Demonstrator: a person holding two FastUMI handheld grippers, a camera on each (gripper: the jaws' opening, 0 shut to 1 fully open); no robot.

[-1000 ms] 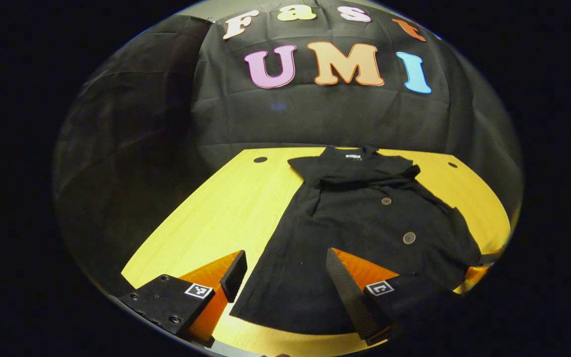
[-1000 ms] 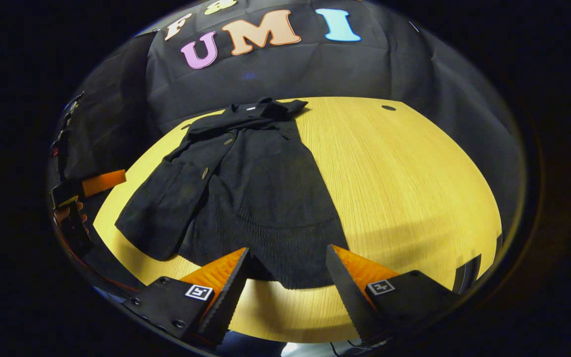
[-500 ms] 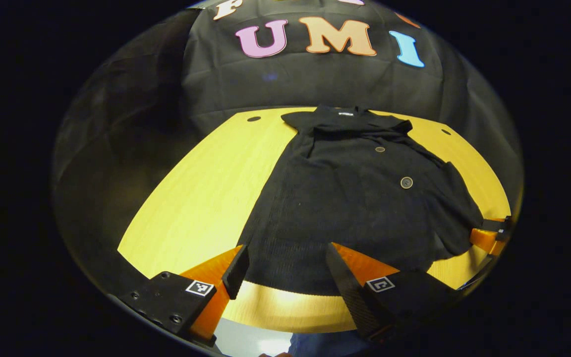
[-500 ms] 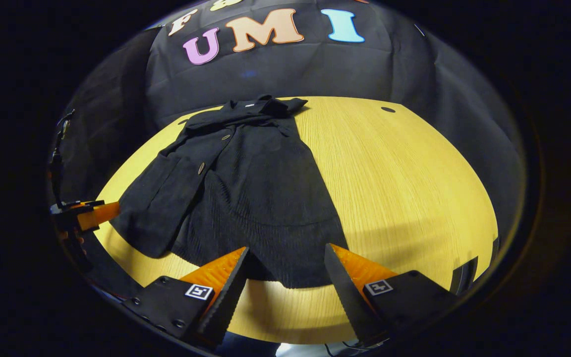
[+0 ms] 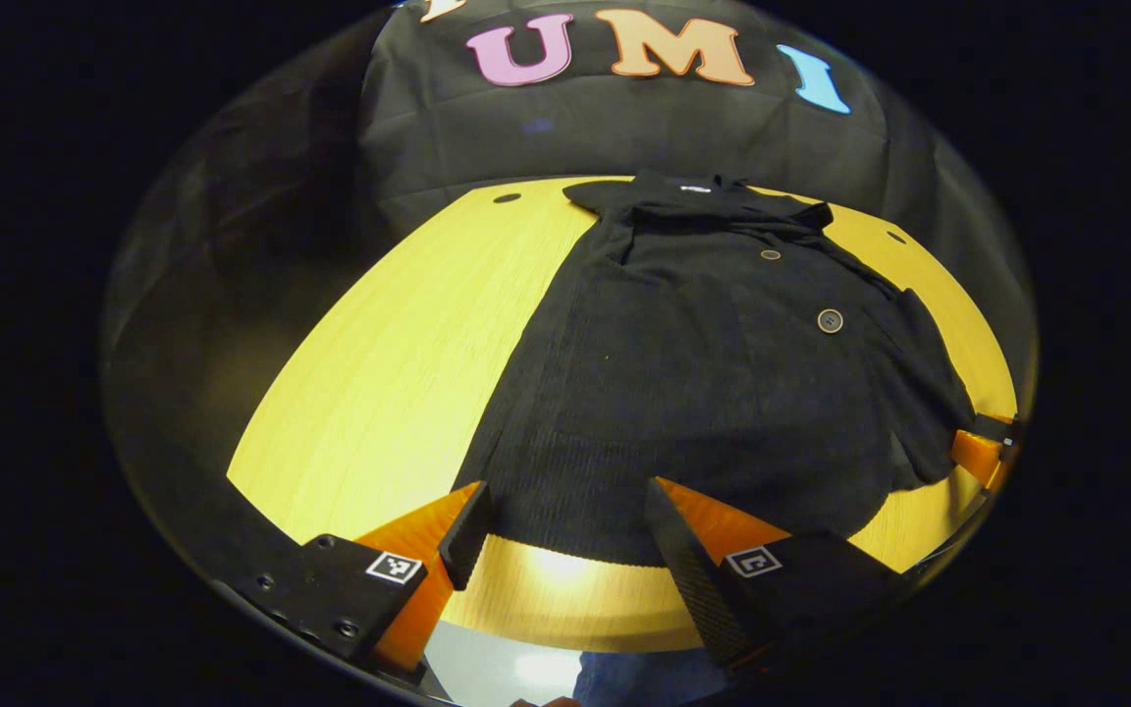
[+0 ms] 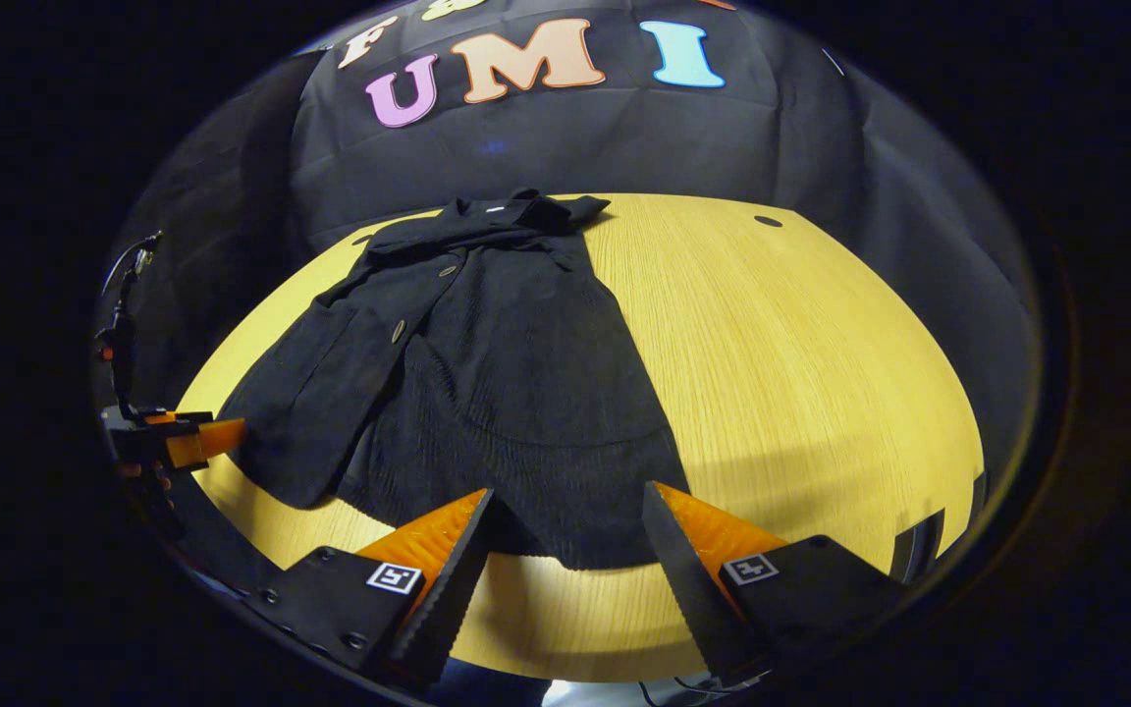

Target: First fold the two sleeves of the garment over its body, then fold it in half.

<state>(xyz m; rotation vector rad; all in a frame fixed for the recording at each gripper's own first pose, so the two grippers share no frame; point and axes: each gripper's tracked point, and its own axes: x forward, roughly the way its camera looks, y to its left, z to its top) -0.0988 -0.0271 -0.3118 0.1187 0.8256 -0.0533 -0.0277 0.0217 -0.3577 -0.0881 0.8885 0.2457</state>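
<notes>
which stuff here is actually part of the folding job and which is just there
Part of the job:
- black garment, flat on the table, buttons showing
- left hand-held gripper, open at the hem
- right hand-held gripper, open at the hem

Just there:
- yellow wooden table
- black cloth wall

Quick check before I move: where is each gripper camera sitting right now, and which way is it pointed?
Left gripper view: above the table's near edge, facing the garment's hem and collar; own open fingers at bottom.
Right gripper view: same near edge, facing the garment; own open fingers at bottom, left gripper at far left.
Shared: garment, table, booth wall.
</notes>
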